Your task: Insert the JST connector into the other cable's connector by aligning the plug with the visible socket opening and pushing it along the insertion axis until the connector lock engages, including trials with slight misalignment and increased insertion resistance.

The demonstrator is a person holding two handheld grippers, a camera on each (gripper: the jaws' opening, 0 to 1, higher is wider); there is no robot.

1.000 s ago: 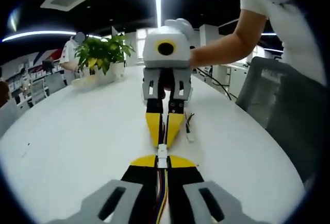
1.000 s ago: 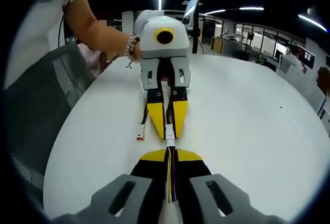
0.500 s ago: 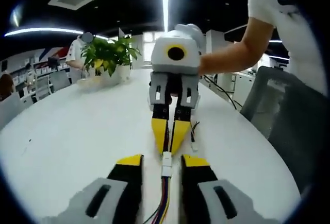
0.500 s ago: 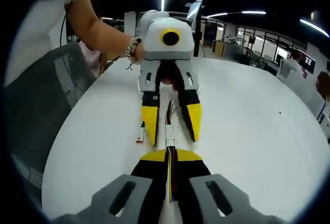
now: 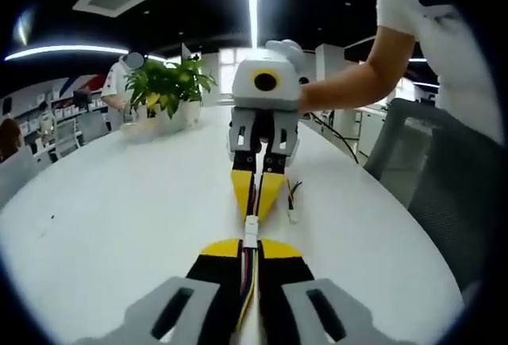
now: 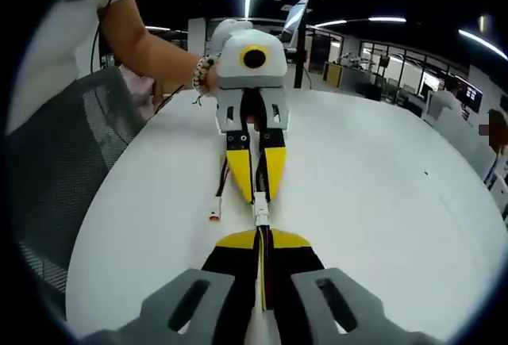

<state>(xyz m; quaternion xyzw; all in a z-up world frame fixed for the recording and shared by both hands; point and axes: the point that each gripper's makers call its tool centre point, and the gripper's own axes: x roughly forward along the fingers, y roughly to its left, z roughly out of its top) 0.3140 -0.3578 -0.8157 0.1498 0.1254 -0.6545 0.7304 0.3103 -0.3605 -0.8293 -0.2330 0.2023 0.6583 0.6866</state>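
The white JST connector (image 5: 251,229) sits low over the white surface (image 5: 119,210), between the yellow tips of the two tools, which face each other nose to nose. In the right gripper view the same white connector body (image 6: 260,211) shows where the multicoloured cable (image 6: 263,270) runs out of the near jaws. Whether plug and socket are fully seated, or only touching, cannot be told from here.

The left tool (image 5: 251,247) is closed on the coloured cable just behind the connector. The right tool (image 6: 262,238) is likewise closed on its cable, with its tips meeting around the wires. Each tool also appears end-on in the other's view, jaws pinched together.

The risk, as I judge it, is a push slightly off the insertion axis: the plug could cock in the socket and jam, or the lock could fail to catch. Since both grips are on the wires and not the housings, the cables could buckle or slip through the jaws under added resistance.

A spare connector with short leads (image 6: 216,212) lies on the surface just beside the tools, clear of the mating line. A potted plant (image 5: 164,85) stands well away at the far edge, and a mesh chair (image 6: 55,170) stands beside the surface. Nothing blocks the approach.
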